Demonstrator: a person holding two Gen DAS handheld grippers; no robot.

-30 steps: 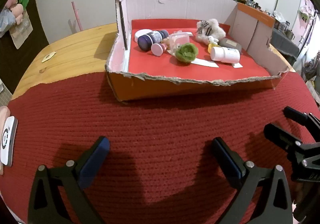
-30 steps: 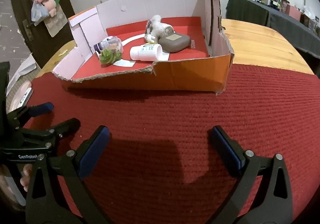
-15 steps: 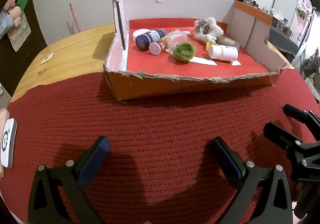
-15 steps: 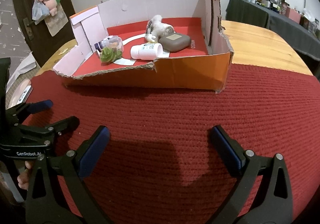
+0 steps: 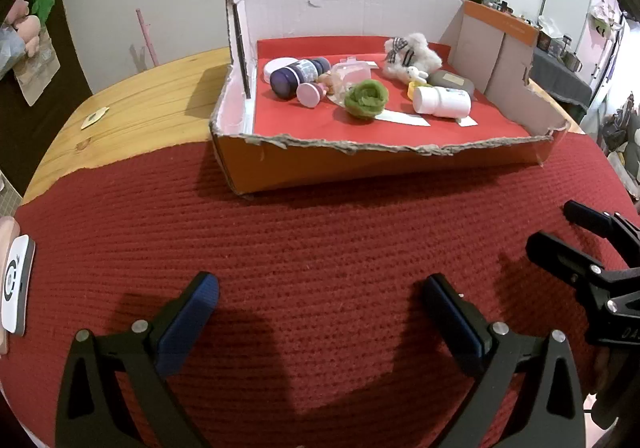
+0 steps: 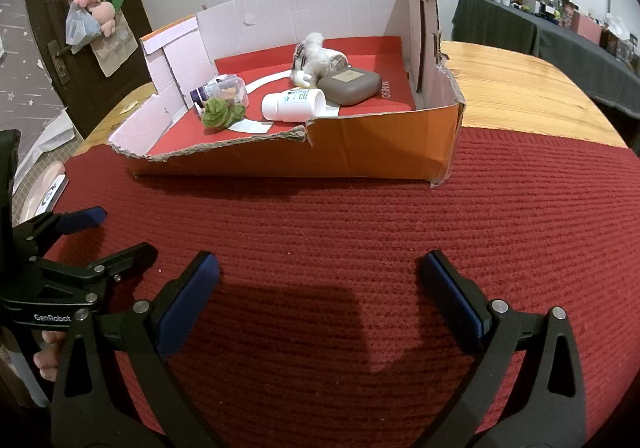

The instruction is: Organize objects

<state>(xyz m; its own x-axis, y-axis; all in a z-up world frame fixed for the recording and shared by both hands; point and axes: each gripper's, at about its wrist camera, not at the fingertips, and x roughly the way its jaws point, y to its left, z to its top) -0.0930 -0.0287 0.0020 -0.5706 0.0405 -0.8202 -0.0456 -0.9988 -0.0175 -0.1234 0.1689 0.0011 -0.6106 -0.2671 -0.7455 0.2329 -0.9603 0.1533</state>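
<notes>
- The white bottle is lying on its side inside the cardboard box, its long axis running across the box, cap end pointing toward the green felt ball.
- A dark purple jar, a clear plastic container, a plush toy and a grey case are sharing the box's red floor.
- The box is sitting on the red knitted mat.
- The left gripper and right gripper are hovering over the mat, both spread wide and holding nothing.

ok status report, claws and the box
Left claw open, empty, over the red mat. Right claw the same. Cardboard box ahead, items untouched inside. Nothing in the way.
</notes>
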